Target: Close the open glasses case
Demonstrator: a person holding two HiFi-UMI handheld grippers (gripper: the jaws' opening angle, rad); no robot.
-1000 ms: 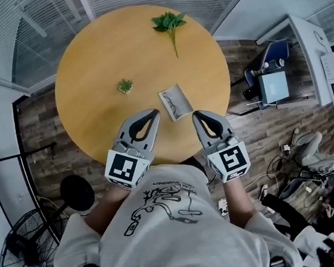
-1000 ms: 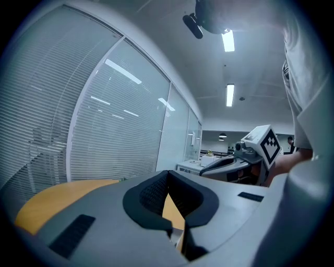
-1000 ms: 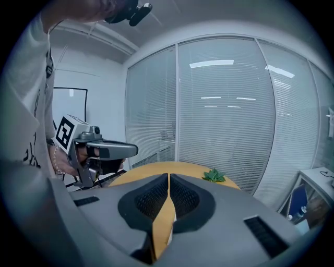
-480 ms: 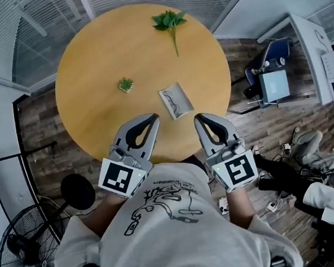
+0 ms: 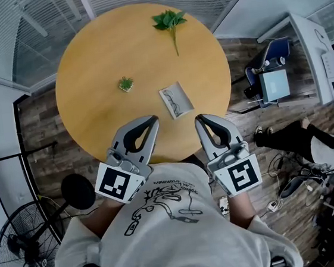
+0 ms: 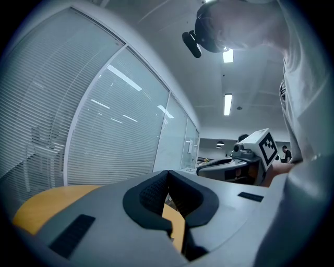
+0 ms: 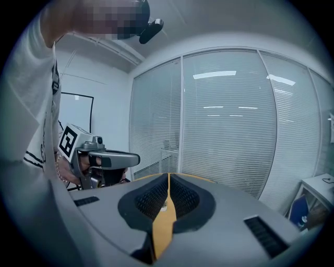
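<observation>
The open glasses case (image 5: 175,101) lies on the round wooden table (image 5: 92,54), right of centre, with dark glasses inside and its lid up. Both grippers hang above the table's near edge, short of the case and apart from it. My left gripper (image 5: 152,121) is shut with nothing in it and sits to the case's lower left. My right gripper (image 5: 200,120) is also shut and empty, at the case's lower right. In the left gripper view the left gripper (image 6: 168,172) has its pads together, and the right gripper (image 6: 245,159) shows beside it. In the right gripper view the right gripper (image 7: 168,176) is likewise closed.
A small green plant (image 5: 126,84) stands left of the case, and a leafy sprig (image 5: 169,23) lies at the table's far side. A standing fan (image 5: 24,248) is at lower left. A chair and screen (image 5: 272,82) and a person's legs (image 5: 311,137) are on the right.
Both grippers have risen a little and drawn slightly back from the case, their marker cubes larger in view. The case has not moved. A person's legs have come into view at the right.
</observation>
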